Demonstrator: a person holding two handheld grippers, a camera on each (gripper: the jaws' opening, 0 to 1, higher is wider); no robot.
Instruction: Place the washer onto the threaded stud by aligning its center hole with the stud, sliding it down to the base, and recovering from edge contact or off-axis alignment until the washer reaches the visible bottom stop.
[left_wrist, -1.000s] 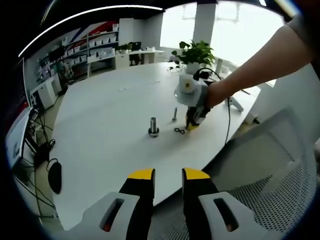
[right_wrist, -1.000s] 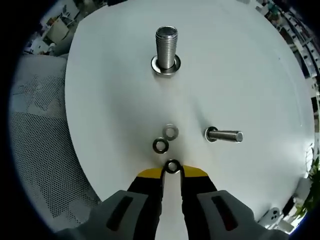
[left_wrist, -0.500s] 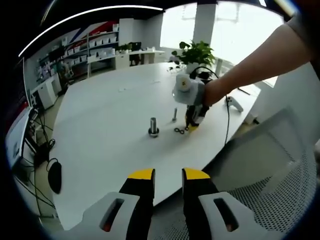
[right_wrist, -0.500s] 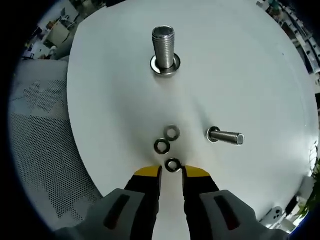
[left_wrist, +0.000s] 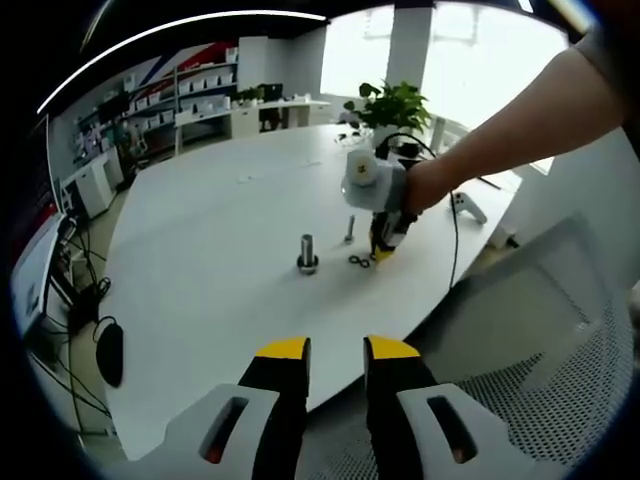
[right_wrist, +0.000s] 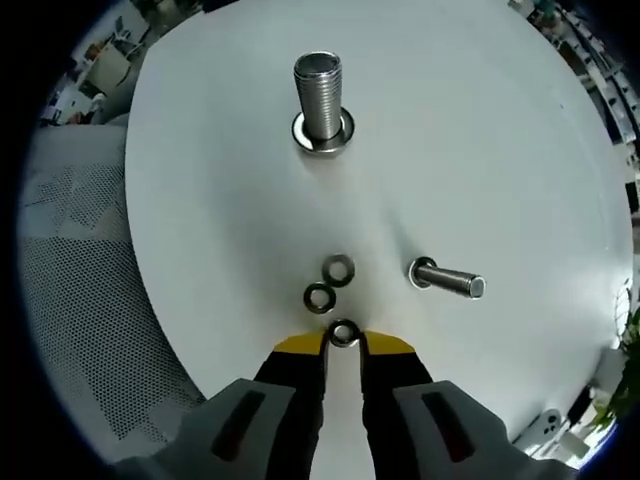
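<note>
On table (right_wrist: 480, 150) | washer (right_wrist: 343, 333) between right jaws | stud (right_wrist: 320, 88) upright

- Washer (right_wrist: 343, 333): small metal ring, flat on the white surface (right_wrist: 500, 160), lower centre of the right gripper view.
- Threaded stud (right_wrist: 320, 100): upright, upper centre, base ring bare.

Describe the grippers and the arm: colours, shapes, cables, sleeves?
Both match: the left gripper and the right gripper each have two black jaws with yellow tips on light grey bodies with dark slots. In the left gripper view the right gripper carries a rounded pale grey housing with a yellow mark and a black cable trailing off. The person's arm is bare, with a grey short sleeve at the top.
</note>
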